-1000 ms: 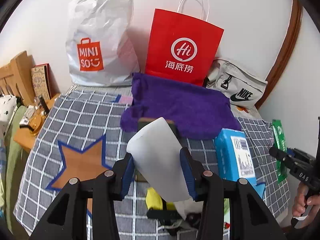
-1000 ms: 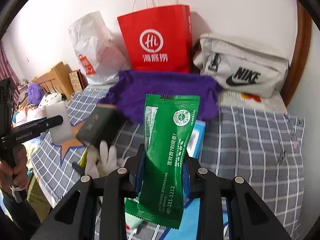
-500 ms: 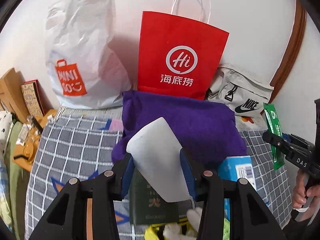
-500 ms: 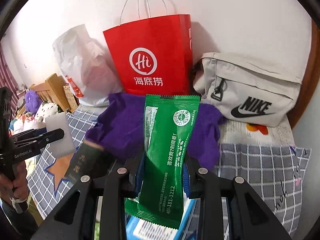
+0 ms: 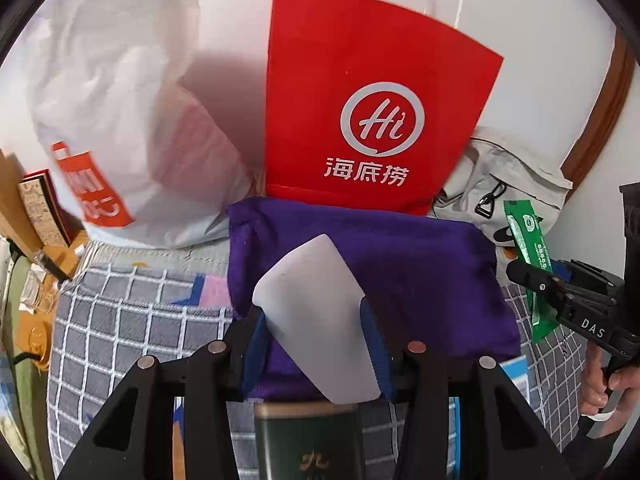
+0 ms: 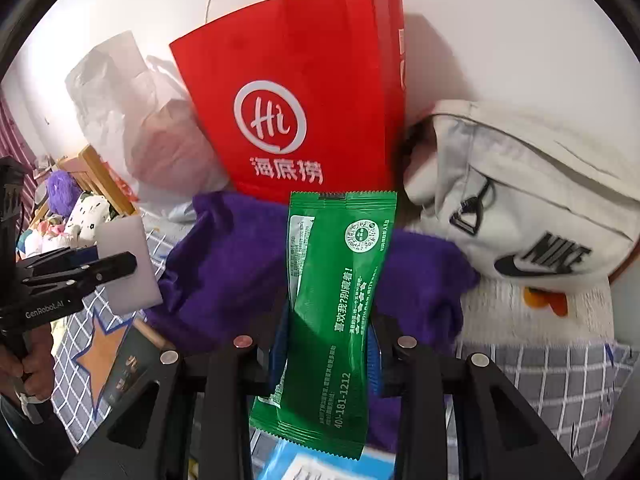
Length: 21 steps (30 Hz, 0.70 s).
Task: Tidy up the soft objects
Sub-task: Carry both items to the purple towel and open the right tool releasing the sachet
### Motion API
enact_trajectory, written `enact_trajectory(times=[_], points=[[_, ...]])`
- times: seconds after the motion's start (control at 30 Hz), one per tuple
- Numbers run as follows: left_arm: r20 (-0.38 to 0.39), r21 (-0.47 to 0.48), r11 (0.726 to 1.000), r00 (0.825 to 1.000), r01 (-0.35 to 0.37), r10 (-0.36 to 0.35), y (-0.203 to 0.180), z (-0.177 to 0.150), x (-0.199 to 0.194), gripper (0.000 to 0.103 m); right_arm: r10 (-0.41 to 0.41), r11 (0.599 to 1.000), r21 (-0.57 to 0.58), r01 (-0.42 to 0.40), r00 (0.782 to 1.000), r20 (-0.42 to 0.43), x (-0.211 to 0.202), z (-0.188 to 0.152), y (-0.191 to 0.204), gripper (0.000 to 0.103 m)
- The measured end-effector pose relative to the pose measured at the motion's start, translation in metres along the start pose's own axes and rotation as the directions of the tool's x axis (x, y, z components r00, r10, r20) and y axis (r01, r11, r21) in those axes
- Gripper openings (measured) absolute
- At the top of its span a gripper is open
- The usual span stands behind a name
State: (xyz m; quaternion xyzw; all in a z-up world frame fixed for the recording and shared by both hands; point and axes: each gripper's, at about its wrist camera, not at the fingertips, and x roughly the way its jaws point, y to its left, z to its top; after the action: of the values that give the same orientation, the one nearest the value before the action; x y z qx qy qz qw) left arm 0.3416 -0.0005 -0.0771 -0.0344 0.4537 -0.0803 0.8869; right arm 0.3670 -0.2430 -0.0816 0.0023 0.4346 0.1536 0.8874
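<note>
My left gripper (image 5: pixel 314 344) is shut on a white sponge block (image 5: pixel 316 312) and holds it above the purple cloth (image 5: pixel 420 276). It also shows in the right wrist view (image 6: pixel 126 266). My right gripper (image 6: pixel 328 344) is shut on a green sachet (image 6: pixel 332 292), also seen at the right of the left wrist view (image 5: pixel 528 256). The red paper bag (image 5: pixel 372 100) stands against the wall right behind the cloth, and it fills the middle of the right wrist view (image 6: pixel 296 100).
A white plastic Miniso bag (image 5: pixel 120 120) stands left of the red bag. A beige Nike bag (image 6: pixel 532 200) lies to its right. A dark green booklet (image 5: pixel 310 440) and a blue packet (image 6: pixel 320 464) lie on the checked bedspread (image 5: pixel 132 340). Wooden furniture (image 5: pixel 36 220) is at the left.
Both grippers have moved forward and closer to the red bag and purple cloth, each still holding its object. The bags look larger now.
</note>
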Motion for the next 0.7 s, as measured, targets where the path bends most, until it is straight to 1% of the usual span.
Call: enact_trajectory(times=[0.17, 0.27, 0.33, 0.47, 0.6, 0.7], points=[[-0.023, 0.002, 1.0, 1.0, 0.014, -0.014, 0.001, 0.013, 0.029, 0.043, -0.001, 1.0, 0.017, 0.002, 0.999, -0.047, 0.03, -0.001, -0.013, 0.032], [-0.044, 0.0, 0.999, 0.998, 0.034, -0.034, 0.001, 0.019, 0.046, 0.043, -0.005, 1.0, 0.026, 0.007, 0.996, -0.092, 0.05, -0.005, -0.022, 0.032], [-0.061, -0.011, 0.999, 0.997, 0.051, -0.052, 0.002, 0.023, 0.057, 0.043, -0.018, 1.0, 0.023, 0.022, 0.99, -0.137, 0.063, -0.006, -0.026, 0.032], [-0.081, -0.007, 0.999, 0.995, 0.05, -0.051, 0.0, 0.03, 0.076, 0.044, 0.001, 0.999, 0.034, 0.004, 0.986, -0.166, 0.076, -0.008, -0.033, 0.033], [-0.115, -0.015, 0.999, 0.993, 0.039, -0.041, 0.004, 0.031, 0.096, 0.044, -0.019, 0.999, 0.044, 0.029, 0.976, -0.215, 0.094, -0.013, -0.04, 0.033], [-0.12, -0.033, 0.999, 0.992, 0.037, -0.041, 0.01, 0.032, 0.103, 0.044, -0.025, 0.998, 0.047, 0.036, 0.973, -0.229, 0.102, -0.017, -0.043, 0.033]])
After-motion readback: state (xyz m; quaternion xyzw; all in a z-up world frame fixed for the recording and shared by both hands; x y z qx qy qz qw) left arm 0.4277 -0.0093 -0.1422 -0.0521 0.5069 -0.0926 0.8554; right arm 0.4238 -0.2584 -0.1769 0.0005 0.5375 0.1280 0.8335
